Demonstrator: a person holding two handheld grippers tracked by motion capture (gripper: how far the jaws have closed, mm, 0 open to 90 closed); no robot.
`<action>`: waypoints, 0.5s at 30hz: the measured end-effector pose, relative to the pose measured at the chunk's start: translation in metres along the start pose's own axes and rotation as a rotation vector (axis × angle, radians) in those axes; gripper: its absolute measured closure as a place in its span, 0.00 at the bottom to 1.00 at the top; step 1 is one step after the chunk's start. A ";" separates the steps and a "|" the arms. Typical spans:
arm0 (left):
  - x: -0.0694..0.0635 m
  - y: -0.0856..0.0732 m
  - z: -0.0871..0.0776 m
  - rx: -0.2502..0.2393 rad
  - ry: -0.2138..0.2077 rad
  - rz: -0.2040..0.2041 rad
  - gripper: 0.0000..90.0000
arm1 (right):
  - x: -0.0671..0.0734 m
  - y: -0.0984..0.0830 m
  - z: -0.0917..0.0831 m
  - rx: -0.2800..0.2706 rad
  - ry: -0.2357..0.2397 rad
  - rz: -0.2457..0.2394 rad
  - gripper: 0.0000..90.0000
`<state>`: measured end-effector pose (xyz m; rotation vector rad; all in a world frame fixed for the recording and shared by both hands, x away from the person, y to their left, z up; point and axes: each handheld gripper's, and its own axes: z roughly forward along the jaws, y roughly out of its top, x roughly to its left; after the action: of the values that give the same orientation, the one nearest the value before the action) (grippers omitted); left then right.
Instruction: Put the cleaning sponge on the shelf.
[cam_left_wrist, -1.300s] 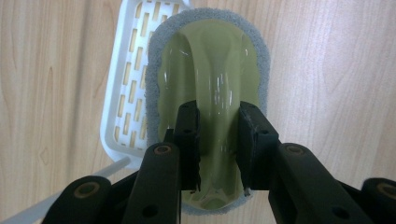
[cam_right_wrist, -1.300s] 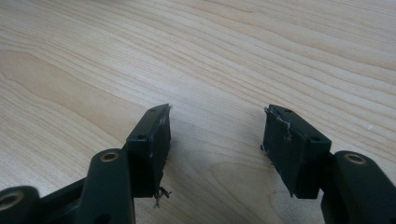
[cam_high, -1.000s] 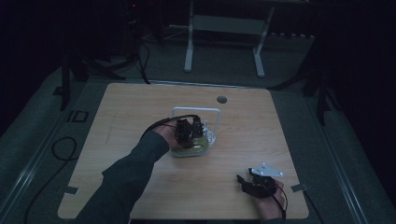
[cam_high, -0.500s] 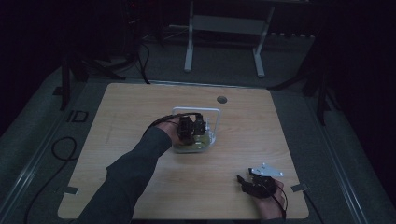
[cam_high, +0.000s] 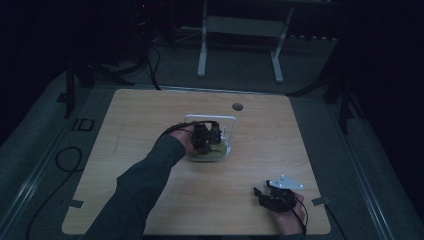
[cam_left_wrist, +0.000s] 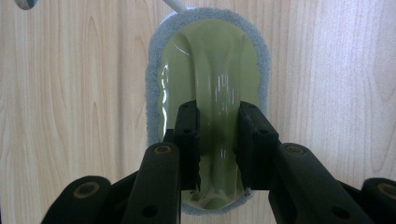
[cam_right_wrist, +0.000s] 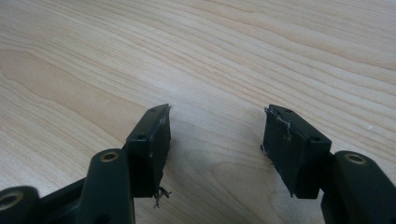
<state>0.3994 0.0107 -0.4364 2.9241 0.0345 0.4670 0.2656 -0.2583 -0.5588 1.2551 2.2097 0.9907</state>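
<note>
1. Wooden table (cam_high: 150, 125), lit dimly in the high view; a round grommet hole (cam_high: 237, 106) near the far edge and a white frame stand (cam_high: 240, 30) on the floor beyond.
2. Left gripper (cam_left_wrist: 217, 140): jaws closed on the raised ridge of an olive-green scrubber (cam_left_wrist: 210, 70) with a grey pad rim, mid-table.
3. White handle (cam_high: 212, 119): partly hidden.
4. Right gripper (cam_right_wrist: 215, 140): jaws wide apart, holding nothing, over bare wood near the right front corner.

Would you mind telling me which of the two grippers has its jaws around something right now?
The left gripper: its jaws straddle the raised ridge of the green scrubber. The right gripper sits open over bare table.
</note>
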 end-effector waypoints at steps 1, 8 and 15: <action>0.000 0.000 0.001 0.000 0.006 0.005 0.80 | 0.000 0.000 0.000 0.000 0.000 0.000 0.45; 0.001 0.002 0.007 -0.011 0.015 0.011 0.80 | 0.000 0.000 0.000 0.000 0.001 -0.001 0.45; 0.004 0.002 0.012 -0.004 0.014 0.025 0.80 | 0.000 0.000 0.000 0.001 0.002 -0.003 0.45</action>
<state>0.4073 0.0063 -0.4462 2.9205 -0.0013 0.4915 0.2657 -0.2587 -0.5588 1.2512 2.2126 0.9903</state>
